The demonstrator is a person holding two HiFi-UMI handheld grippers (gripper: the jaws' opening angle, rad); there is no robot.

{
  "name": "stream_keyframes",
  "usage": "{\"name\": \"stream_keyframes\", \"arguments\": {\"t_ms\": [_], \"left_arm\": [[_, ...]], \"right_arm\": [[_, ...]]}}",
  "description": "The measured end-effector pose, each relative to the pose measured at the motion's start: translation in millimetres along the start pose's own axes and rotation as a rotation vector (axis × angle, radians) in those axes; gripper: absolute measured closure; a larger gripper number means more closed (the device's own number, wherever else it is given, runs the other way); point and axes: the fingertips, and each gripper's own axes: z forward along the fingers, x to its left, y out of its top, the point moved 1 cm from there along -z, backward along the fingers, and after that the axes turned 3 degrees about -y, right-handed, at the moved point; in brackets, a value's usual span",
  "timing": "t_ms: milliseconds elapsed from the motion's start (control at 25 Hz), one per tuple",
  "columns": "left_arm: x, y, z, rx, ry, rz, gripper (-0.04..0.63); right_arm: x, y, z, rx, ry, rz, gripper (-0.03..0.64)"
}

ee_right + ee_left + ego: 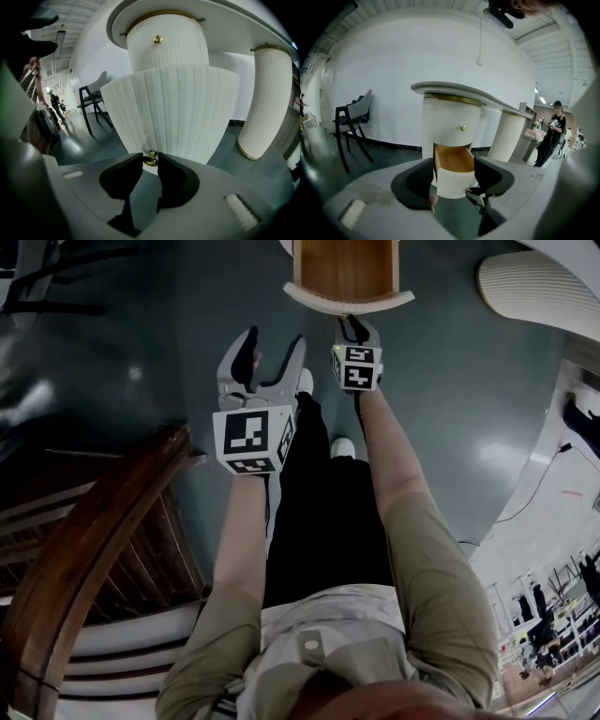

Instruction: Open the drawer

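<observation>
Drawer point(347, 273) pulled out | right gripper point(354, 329) apparently clamped on its brass knob point(150, 159) | left gripper point(274, 351) spread, empty

Reaching forward and down with both arms. Holding the left gripper point(275, 341) nearer the body, left forearm point(239, 540) bent in close. Keeping its jaws spread wide, nothing pressed between the pads. Stretching the right forearm point(394, 465) further out, with the right gripper point(353, 326) ahead of the left and tilted downward. Pinching the right jaws narrow on a small brass knob point(150, 160), pads squeezing it from both sides.
</observation>
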Motion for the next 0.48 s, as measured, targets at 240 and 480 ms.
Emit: {"name": "stream_keyframes", "arguments": {"t_ms": [240,480], "left_arm": [[-1,-11,-2,0.031,0.003,-0.009,0.309],[-4,-23,-6,0.050,0.001,-0.032,0.308]], "right_arm": [[2,-7,-8,0.007,0.002,-0.006,0.512],[5,-14,-15,0.014,0.007,-0.012,0.512]]}}
